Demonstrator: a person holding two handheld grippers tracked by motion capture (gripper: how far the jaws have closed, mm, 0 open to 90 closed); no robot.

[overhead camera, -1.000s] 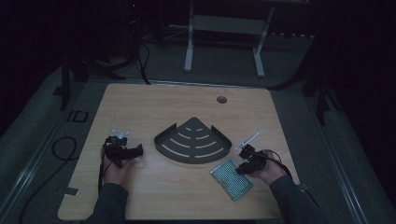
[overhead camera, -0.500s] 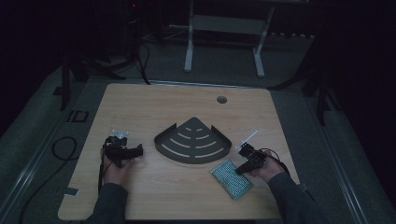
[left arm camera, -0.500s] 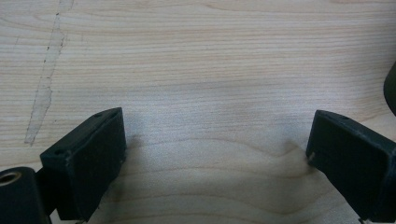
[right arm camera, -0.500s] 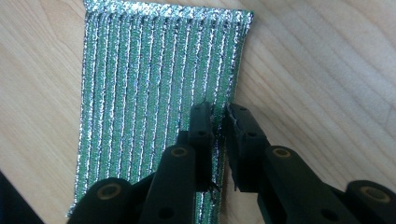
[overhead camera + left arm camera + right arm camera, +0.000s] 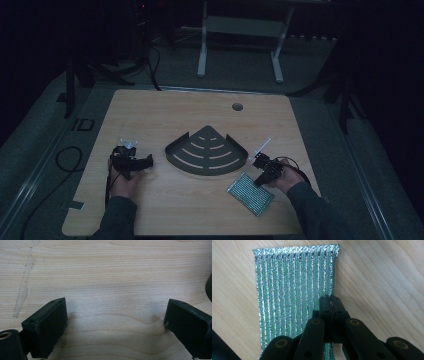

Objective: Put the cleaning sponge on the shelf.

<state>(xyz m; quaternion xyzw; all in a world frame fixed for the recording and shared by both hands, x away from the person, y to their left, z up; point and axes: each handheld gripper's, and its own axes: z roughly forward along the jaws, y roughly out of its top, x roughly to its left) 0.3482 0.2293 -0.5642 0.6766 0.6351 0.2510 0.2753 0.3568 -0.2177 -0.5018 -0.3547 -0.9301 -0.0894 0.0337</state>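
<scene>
- Broadly, the pale wooden worktop (image 5: 165, 115) is bare around the work, so a lift should meet nothing.
- Centre stands the dark fan-shaped slotted metal shelf (image 5: 206, 151), a likely destination; approach it low.
- Near the front right lies the glittery green-and-silver ribbed scouring pad (image 5: 292, 290).
- Its right edge is pinched by the right gripper (image 5: 331, 305), fingers clenched; raise slowly, as an edge hold may slip.
- Resting apart, the left gripper (image 5: 115, 322) has its fingers spread, grasping nothing.
</scene>
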